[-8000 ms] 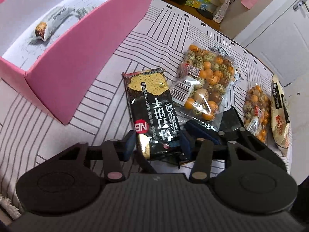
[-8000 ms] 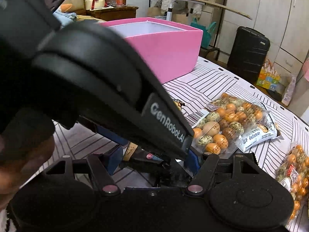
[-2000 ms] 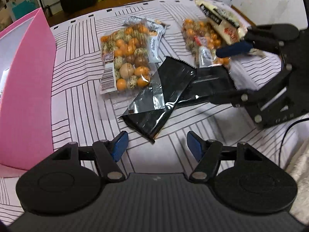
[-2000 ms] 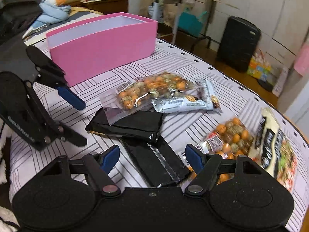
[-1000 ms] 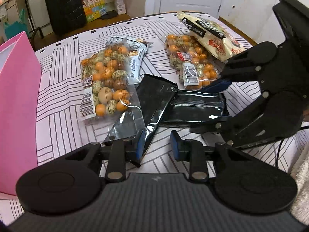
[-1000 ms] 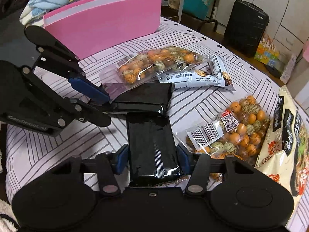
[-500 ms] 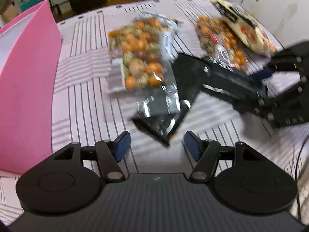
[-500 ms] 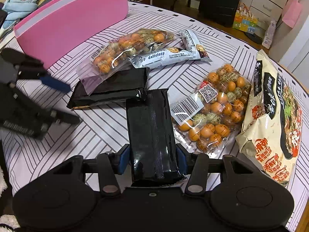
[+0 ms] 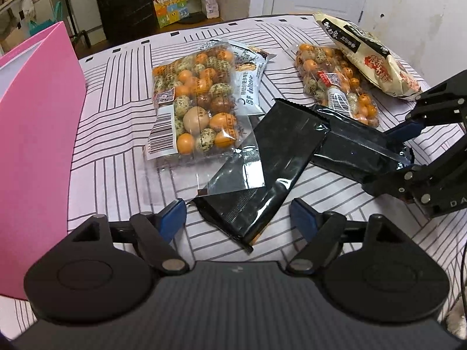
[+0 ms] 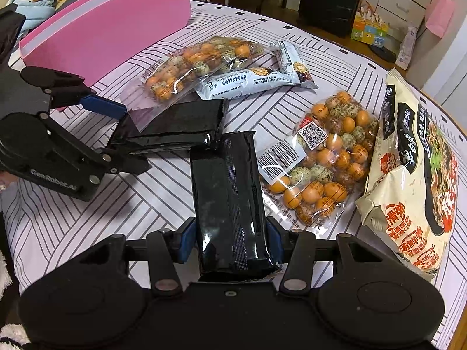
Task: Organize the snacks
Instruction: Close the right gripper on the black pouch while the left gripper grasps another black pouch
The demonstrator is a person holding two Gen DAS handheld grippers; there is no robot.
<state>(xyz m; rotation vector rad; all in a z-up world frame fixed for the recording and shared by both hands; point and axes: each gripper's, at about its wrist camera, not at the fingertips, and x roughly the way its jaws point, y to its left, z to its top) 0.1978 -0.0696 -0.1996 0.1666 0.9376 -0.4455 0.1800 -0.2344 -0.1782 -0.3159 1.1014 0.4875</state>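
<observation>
Two black snack packets lie crossed on the striped tablecloth. My left gripper [image 9: 238, 220] has its jaws opening; the near end of one black packet [image 9: 262, 172] lies between its fingers, and the pads stand clear of it. In the right wrist view that left gripper [image 10: 131, 140] straddles the same packet [image 10: 175, 128]. My right gripper [image 10: 230, 242] is shut on the other black packet [image 10: 230, 201], pads pressing on both long sides. From the left wrist view the right gripper [image 9: 379, 160] grips that packet [image 9: 356, 151] at the right.
A pink box [image 9: 35, 134] stands at the left, its long wall [image 10: 111, 26] close to the left gripper. Two clear bags of speckled eggs [image 9: 195, 108] [image 10: 324, 157], white snack bars [image 10: 248, 81] and a large cream noodle bag [image 10: 414, 175] lie beyond the packets.
The left gripper's jaws, nearly shut around the end of its black packet a second ago, now stand wide apart. The right gripper keeps its grip on its packet.
</observation>
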